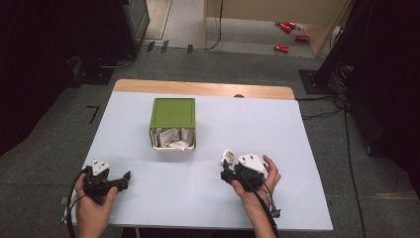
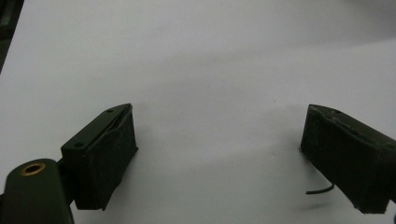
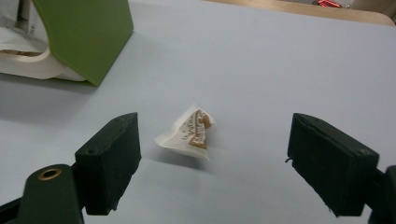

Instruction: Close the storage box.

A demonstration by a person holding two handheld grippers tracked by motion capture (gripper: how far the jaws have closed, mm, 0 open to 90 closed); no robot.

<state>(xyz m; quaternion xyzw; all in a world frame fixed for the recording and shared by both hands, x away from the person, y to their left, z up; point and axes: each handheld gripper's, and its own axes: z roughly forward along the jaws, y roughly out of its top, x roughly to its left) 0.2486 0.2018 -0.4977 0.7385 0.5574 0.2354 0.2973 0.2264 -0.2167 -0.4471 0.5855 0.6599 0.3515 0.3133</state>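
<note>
Your right gripper sits low over the near right part of the table, its jaws spread wide and holding nothing. In the right gripper view the small white packet with brown print lies on the pale surface between the two black jaws and a little beyond their tips, touching neither of them; it is crumpled, with one corner lifted. In the high view the same packet shows just past the gripper's front end, on the far side of your right hand, which wraps the gripper body from the near side. Your left gripper rests at the near left of the table, pointing toward the right, held in your left hand; in the left gripper view its jaws also stand wide apart over bare white surface, gripping nothing, with a thin dark strand lying beside the right-hand jaw. The green box stands toward the far middle of the table, well apart from both grippers, its open side facing you and showing several white packets piled inside over a cream-coloured inner rim; the right gripper view catches its green wall at the far left, well apart from the lone packet
</note>
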